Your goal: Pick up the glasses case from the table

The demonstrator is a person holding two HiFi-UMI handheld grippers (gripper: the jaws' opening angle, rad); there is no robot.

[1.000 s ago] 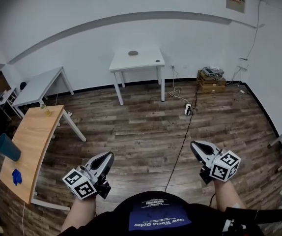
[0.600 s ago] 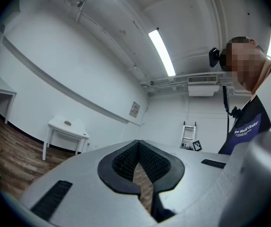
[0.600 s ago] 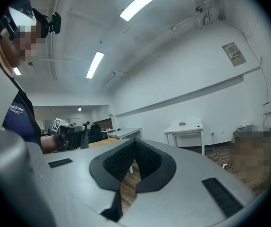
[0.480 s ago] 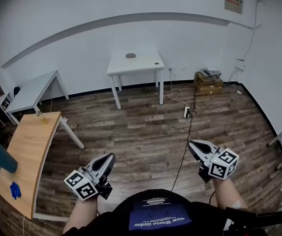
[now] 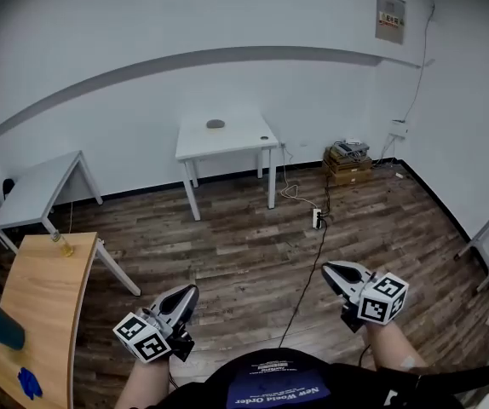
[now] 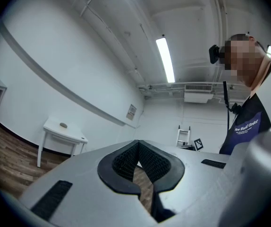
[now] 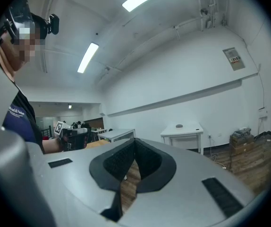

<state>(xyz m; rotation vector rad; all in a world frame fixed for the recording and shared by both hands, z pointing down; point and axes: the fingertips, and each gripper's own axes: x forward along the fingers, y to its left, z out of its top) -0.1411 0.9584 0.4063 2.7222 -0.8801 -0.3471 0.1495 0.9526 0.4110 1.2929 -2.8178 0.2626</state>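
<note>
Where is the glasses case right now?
In the head view, the glasses case lies on the white table by the far wall, toward the table's back edge.

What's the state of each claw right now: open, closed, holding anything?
Left claw: closed, nothing held.
Right claw: closed, nothing held.

The person's shirt (image 5: 276, 392) bears "New World Order" (upside down in the head view), behind the jaws of left gripper (image 5: 190, 291) and right gripper (image 5: 329, 267). The wall sign (image 5: 390, 15) far ahead is illegible.
</note>
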